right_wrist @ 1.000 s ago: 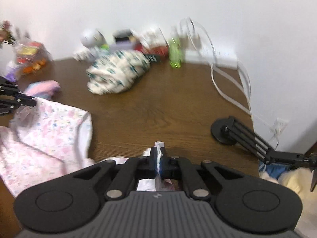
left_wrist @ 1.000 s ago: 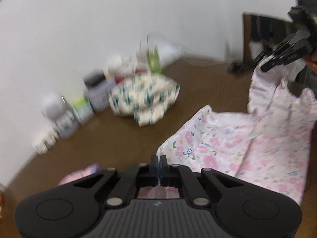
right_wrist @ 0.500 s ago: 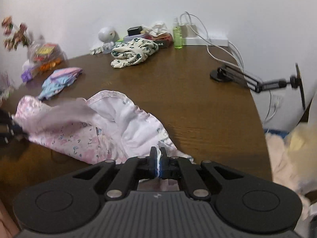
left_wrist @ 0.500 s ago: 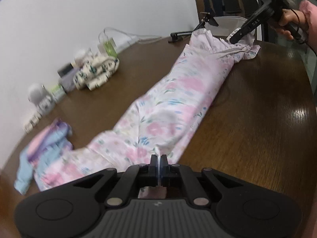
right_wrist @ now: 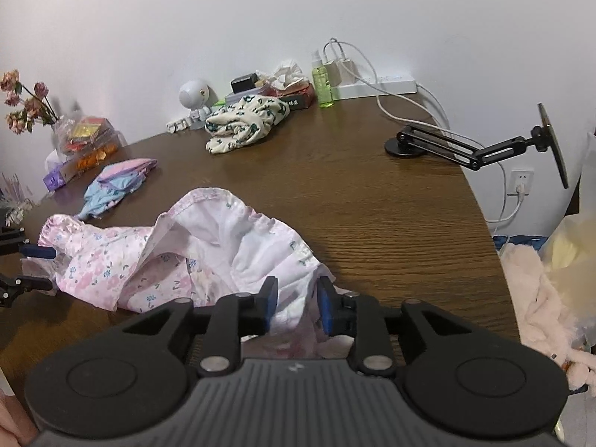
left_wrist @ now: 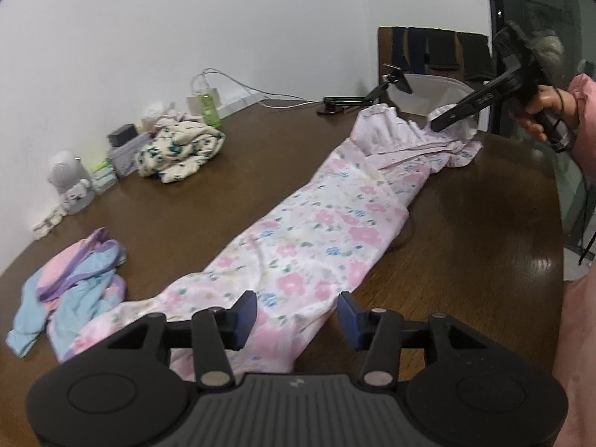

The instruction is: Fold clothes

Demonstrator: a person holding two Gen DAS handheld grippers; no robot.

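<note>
A pink floral garment (left_wrist: 320, 231) lies stretched in a long band across the brown table (left_wrist: 465, 231). My left gripper (left_wrist: 297, 314) is open just above its near end, fingers astride the cloth. My right gripper (right_wrist: 295, 303) is open over the other, ruffled end (right_wrist: 223, 238), cloth lying between its fingers. In the left wrist view the right gripper (left_wrist: 439, 121) shows at the far end, held by a hand. In the right wrist view the left gripper (right_wrist: 26, 260) shows at the left edge.
A pastel blue and purple garment (left_wrist: 74, 283) lies left of the pink one. A cream patterned garment (left_wrist: 178, 152), a green bottle (right_wrist: 322, 83), boxes and a small white figure (right_wrist: 193, 97) stand by the wall. A black phone-holder arm (right_wrist: 465, 145) sits at the right.
Both grippers held the garment shut, stretched it out and laid it on the table. Both have now opened and let the cloth go.
</note>
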